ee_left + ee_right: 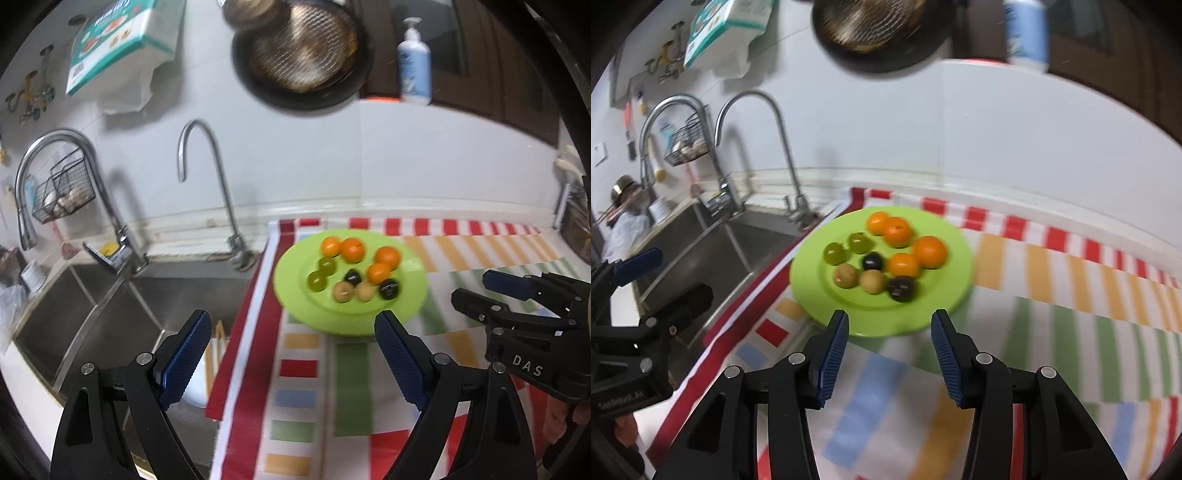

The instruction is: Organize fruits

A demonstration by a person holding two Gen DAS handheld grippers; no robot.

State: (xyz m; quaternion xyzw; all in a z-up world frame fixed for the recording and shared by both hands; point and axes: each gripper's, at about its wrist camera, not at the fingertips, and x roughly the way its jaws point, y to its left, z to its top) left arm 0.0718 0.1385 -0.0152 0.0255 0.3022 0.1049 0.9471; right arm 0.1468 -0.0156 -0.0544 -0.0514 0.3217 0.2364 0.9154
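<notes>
Your fruits all sit on the lime-green plate, which rests on the striped cloth over the bench, just beside the steel sink. They lie sorted by kind, which reads as the point of the layout: four oranges clustered on the far right of the plate, two green grapes side by side on the left, two tan round fruits touching in front, and two dark plums or grapes, too blurred to tell which, one in the middle and one at the near right, apart from each other. That split dark pair is, I judge, the one loose end. None of the fruits has a real long axis; each is close to a ball, so you can come at them from any side, and they will roll if nudged. The plate itself is round and lies flat. Your left claw stands wide open with nothing in it, held off short of the near rim and angled down toward the plate. Your right claw is partly open, its blue pads apart and empty, also short of the near rim, in line with the dark fruit closest to you. Both claws are clear of the plate, so nothing is being steadied or carried. In the left view the right claw shows off to the side above the cloth, well clear of the fruit.
</notes>
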